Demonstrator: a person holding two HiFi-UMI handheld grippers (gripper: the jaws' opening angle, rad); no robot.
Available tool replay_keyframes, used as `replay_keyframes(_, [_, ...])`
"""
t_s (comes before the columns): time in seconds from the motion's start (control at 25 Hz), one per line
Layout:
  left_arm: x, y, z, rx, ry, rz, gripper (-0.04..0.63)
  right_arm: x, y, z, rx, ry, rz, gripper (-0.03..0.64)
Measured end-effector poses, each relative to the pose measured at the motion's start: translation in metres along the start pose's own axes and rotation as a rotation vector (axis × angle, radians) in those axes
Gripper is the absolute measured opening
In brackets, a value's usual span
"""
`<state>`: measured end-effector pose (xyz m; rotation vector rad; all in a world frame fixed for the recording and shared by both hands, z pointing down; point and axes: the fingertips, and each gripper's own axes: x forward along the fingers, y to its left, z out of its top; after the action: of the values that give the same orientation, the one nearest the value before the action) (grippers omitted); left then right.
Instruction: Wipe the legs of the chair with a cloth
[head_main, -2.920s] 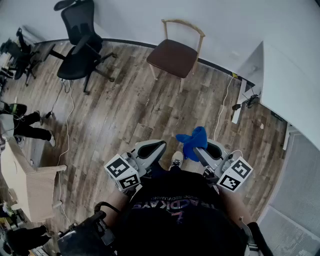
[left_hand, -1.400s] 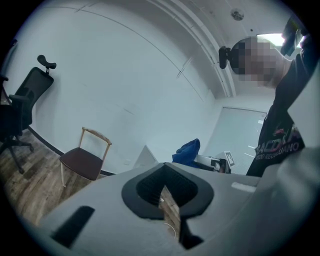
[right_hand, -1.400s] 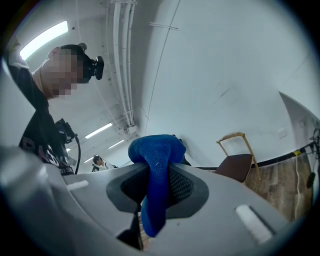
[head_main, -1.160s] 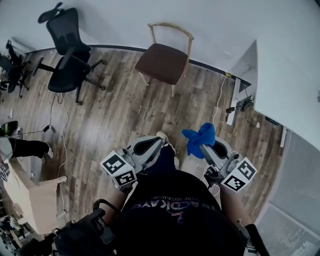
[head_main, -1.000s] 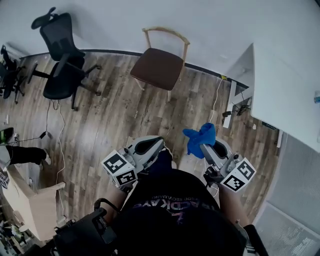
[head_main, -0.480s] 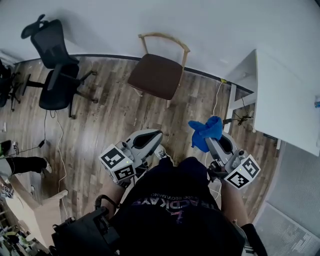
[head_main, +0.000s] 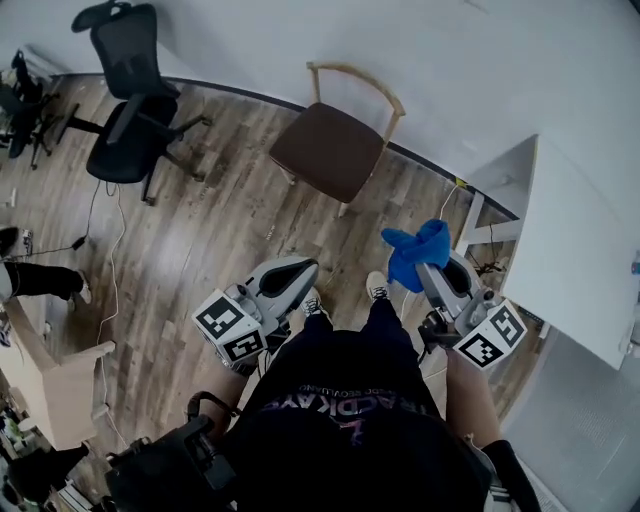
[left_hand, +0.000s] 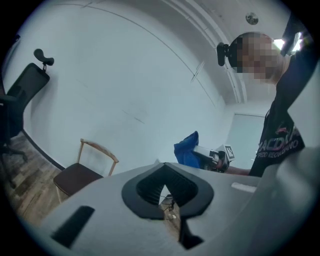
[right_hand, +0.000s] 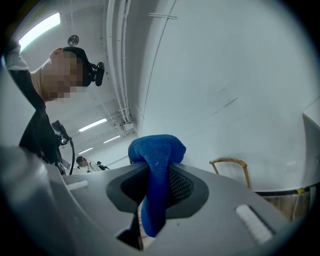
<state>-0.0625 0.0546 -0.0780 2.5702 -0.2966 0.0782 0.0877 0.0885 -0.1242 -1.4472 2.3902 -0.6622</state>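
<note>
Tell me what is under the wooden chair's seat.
Two pale legs show below the near edge of the chair, standing on the wood floor. Its brown seat covers the floor directly beneath and hides the rear legs.

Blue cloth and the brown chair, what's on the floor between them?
Nothing. The head view shows only bare floor between the blue cloth and the chair.

Wood-plank floor (head_main: 200, 250), white wall (head_main: 450, 50), black office chair (head_main: 128, 150), white desk (head_main: 585, 250) at right
</note>
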Motion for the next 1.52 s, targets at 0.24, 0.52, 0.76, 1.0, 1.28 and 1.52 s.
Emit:
replay_keyframes(0.24, [0.030,-0.015,0.009,-0.013,-0.095,0.142,0.004,-0.005,-0.035,0.029,-0.002,0.072,0.128,0.081])
replay_keyframes(0.52, [0.069,-0.040,-0.007,-0.076,-0.182,0.308,0.005,-0.015,-0.081,0.045,0.034,0.173,0.286,0.081])
replay_keyframes(0.76, [0.078,-0.047,-0.034,-0.116,-0.194,0.408,0.004,-0.008,-0.111,0.042,0.067,0.203,0.340,0.081])
replay_keyframes(1.0, [0.072,-0.049,-0.030,-0.071,-0.184,0.447,0.004,-0.005,-0.113,0.043,0.075,0.193,0.353,0.081])
replay_keyframes(1.28, [0.067,-0.028,-0.030,-0.061,-0.140,0.417,0.005,0.011,-0.116,0.018,0.100,0.222,0.318,0.081])
replay_keyframes(1.52, [0.056,0.014,-0.069,-0.115,-0.102,0.373,0.005,0.039,-0.130,-0.031,0.110,0.254,0.264,0.081])
